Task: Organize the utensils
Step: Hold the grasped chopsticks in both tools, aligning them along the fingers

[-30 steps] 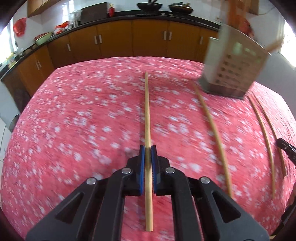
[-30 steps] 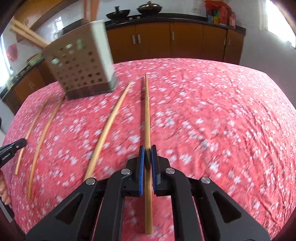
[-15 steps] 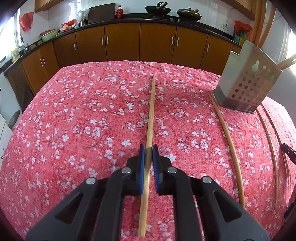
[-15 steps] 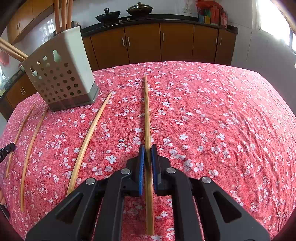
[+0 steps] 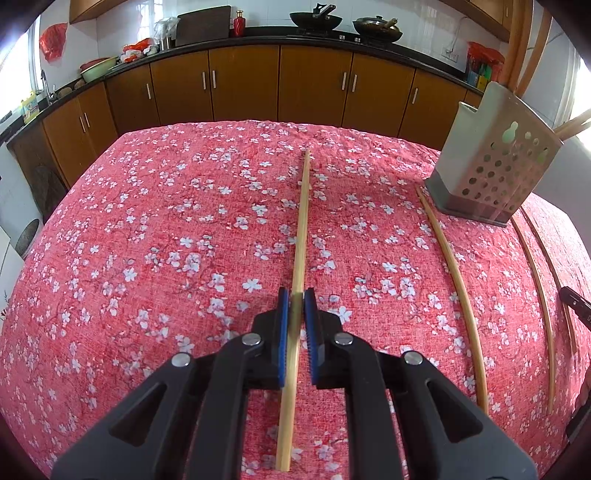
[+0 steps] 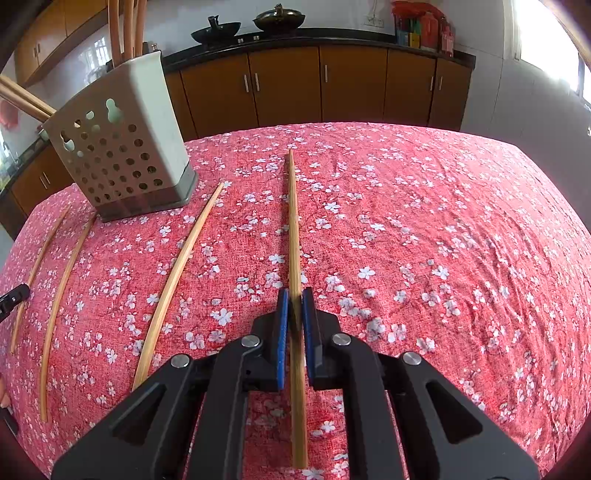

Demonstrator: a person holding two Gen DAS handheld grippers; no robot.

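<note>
A long pale bamboo chopstick [image 5: 300, 236] is seen clamped between the blue-padded fingers of the black left gripper [image 5: 295, 306], above a table covered by a red cloth printed with white blossoms [image 5: 147, 240]. The stick is gripped well back from its middle, so that most of its length is carried forward past the fingertips toward the table's far edge, while a shorter tail is left projecting back between the gripper's arms.

In the right wrist view a second bamboo chopstick [image 6: 293, 229] is held in the same manner by the black right gripper [image 6: 294, 306], its pads closed narrowly on the stick, with the tip pointed at the far edge of the table.

A grey perforated metal utensil holder [image 6: 122, 147] is shown standing near the far edge of the table, to the left of the right gripper and to the right of the left one; several wooden sticks [image 6: 125, 26] are already lodged upright in it.

Three loose bamboo chopsticks are left lying on the cloth between the two grippers. The nearest one [image 6: 177, 280] is laid just beside the holder's base, and the two others [image 6: 61, 302] are placed side by side farther toward the left gripper.

Brown wooden kitchen cabinets [image 5: 243, 85] under a dark counter are visible beyond the table.
</note>
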